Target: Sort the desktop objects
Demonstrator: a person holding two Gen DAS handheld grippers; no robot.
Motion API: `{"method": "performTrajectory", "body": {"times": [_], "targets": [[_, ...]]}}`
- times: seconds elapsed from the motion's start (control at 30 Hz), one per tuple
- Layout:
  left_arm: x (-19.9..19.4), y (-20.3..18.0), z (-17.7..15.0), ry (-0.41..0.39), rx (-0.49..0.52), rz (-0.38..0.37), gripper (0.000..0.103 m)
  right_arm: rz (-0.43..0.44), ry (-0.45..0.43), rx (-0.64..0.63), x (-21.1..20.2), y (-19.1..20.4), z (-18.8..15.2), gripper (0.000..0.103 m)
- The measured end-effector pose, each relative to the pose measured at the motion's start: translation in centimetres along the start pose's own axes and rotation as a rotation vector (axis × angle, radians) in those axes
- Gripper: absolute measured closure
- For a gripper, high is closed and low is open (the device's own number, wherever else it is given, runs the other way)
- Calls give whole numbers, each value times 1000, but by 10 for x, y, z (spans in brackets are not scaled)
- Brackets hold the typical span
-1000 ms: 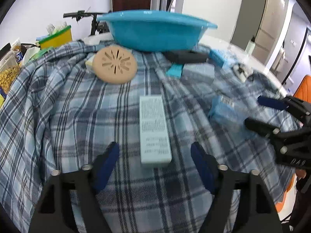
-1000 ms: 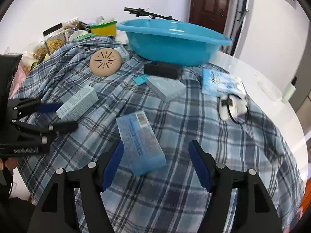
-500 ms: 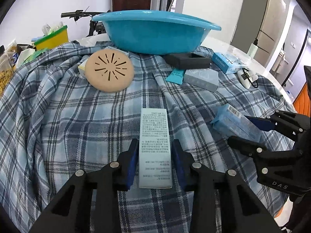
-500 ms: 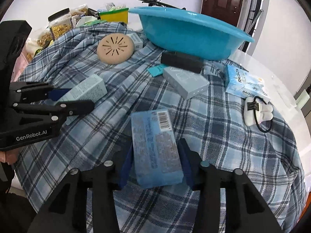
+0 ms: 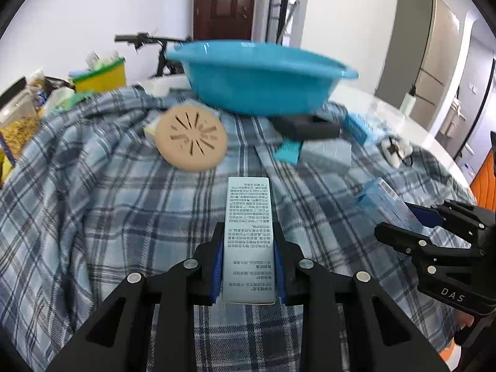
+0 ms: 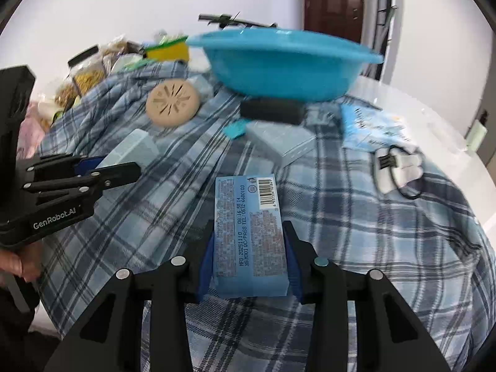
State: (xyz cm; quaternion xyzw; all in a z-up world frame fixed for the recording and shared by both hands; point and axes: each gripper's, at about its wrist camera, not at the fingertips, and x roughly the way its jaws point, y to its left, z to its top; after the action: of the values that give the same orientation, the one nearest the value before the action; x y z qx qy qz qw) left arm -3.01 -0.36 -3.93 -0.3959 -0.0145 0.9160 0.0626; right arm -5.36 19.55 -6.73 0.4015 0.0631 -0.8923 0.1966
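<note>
My left gripper is shut on a long pale box with printed text and holds it above the plaid cloth. My right gripper is shut on a blue pack with a barcode, lifted off the cloth. Each gripper shows in the other's view: the right one with its blue pack, the left one with its pale box. A big blue basin stands at the back, also in the right wrist view.
On the cloth lie a tan slotted disc, a black box, a grey-blue box, a small teal card, a blue tissue pack and a white charger with cable. Food jars stand at the left.
Both grippers closed from open onto their boxes, then lifted them off the cloth and moved toward the basin.
</note>
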Motion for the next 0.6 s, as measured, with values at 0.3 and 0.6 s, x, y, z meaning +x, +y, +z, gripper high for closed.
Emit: {"method": "performTrajectory", "body": {"times": [0.3,0.6], "targets": [[-40,-18,11,-176,14,9,74,-86,-234,41,-49,3,11,64],[-81,-28,30,-326,19,18,74,-159,-464,50,-102,13,24,64]]}}
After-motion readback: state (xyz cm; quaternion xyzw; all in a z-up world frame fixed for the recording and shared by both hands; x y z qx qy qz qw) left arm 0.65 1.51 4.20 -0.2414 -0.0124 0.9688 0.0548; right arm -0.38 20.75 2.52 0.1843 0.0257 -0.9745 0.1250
